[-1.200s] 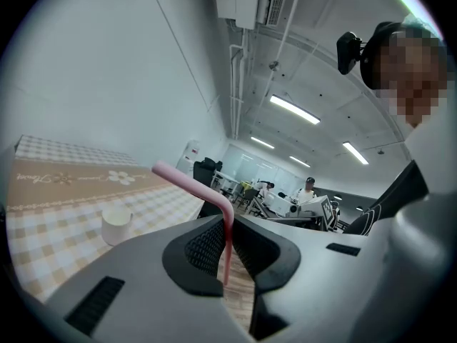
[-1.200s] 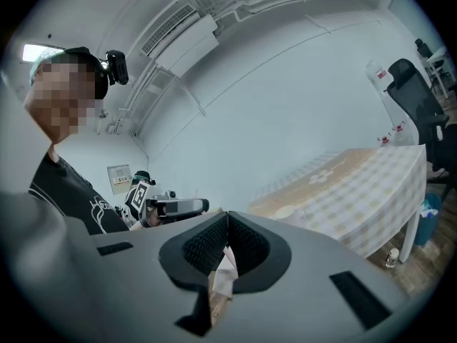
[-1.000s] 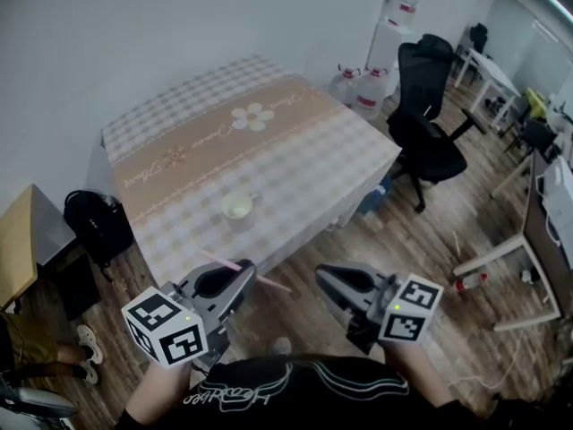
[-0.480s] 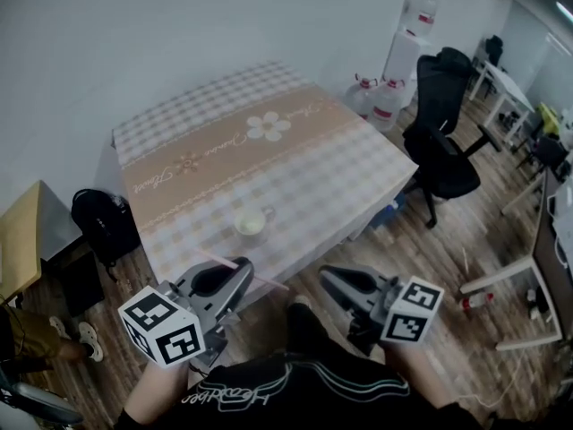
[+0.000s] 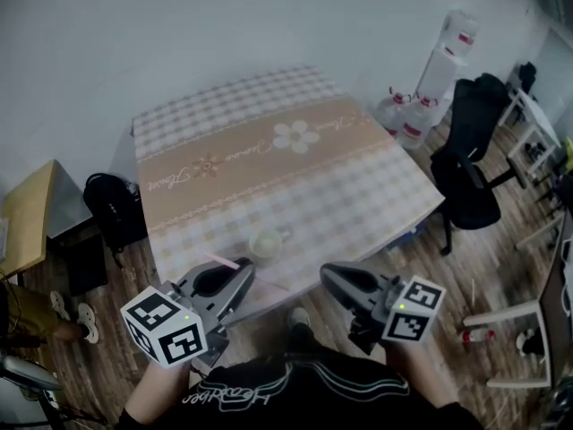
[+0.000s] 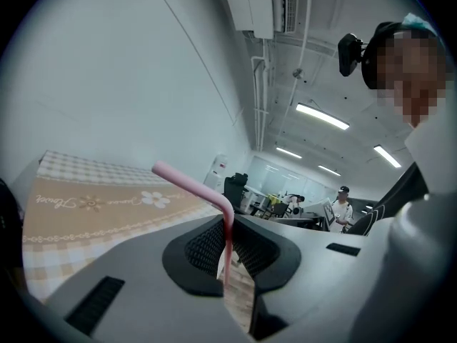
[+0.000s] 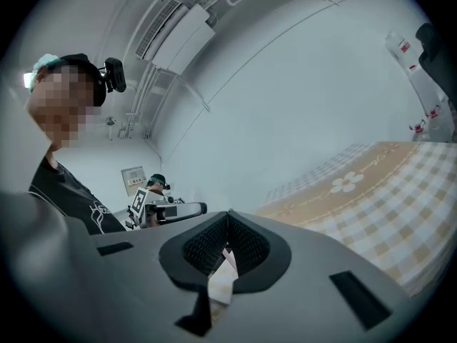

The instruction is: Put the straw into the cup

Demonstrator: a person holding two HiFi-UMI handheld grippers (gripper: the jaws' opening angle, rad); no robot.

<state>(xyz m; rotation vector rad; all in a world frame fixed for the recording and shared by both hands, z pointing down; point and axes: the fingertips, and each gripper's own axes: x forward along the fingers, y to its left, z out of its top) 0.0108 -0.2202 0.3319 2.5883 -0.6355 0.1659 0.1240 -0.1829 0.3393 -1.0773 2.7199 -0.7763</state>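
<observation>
Left gripper [image 6: 227, 227] fingers clenched on the straw [image 6: 191, 185]; right gripper [image 7: 228, 227] fingers clenched, empty; cup [image 5: 266, 242] ahead on the desk [image 5: 340, 186]; a slack pinch could let the straw swivel, missing the rim.

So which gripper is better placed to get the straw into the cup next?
Left. The left gripper is shut on the pink straw, and the cup stands near the edge of the table just ahead of it. The right gripper is shut and holds nothing.

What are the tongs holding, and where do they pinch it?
The left tongs pinch a pink bendy straw on its straight part, just below the bend. The right tongs hold nothing.
</observation>
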